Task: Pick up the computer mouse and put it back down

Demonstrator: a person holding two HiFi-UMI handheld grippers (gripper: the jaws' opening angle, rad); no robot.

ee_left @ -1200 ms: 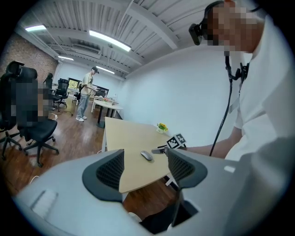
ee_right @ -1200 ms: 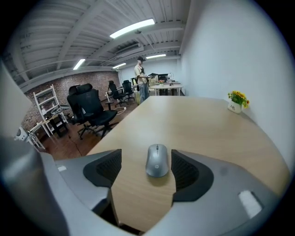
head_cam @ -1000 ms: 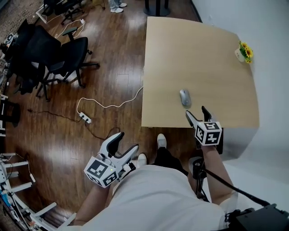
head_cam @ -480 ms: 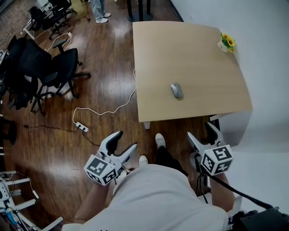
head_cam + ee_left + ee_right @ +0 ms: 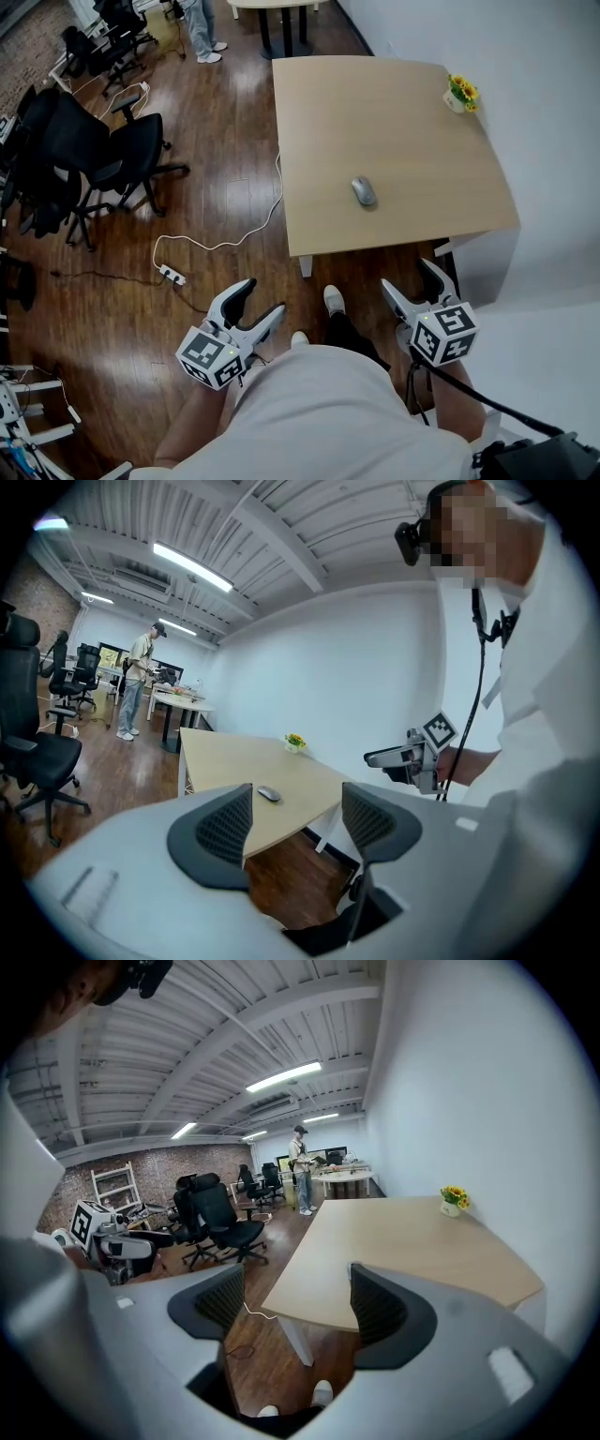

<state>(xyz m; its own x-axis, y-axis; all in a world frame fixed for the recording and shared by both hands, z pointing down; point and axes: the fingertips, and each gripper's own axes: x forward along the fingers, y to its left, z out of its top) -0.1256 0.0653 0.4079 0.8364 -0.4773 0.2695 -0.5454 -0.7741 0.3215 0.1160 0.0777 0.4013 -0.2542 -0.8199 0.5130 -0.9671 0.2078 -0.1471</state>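
Mouse: one grey computer mouse (image 5: 364,191), lying on the desk (image 5: 403,112) near its front edge, nothing touching it.
Flowers: one small pot of yellow flowers (image 5: 458,94), at the desk's far right corner.
Grippers: two, left gripper (image 5: 262,297) and right gripper (image 5: 408,276), held low over the wooden floor (image 5: 234,187), short of the desk.
Left jaws: spread wide, nothing between them.
Right jaws: spread wide, empty, well apart from the mouse.
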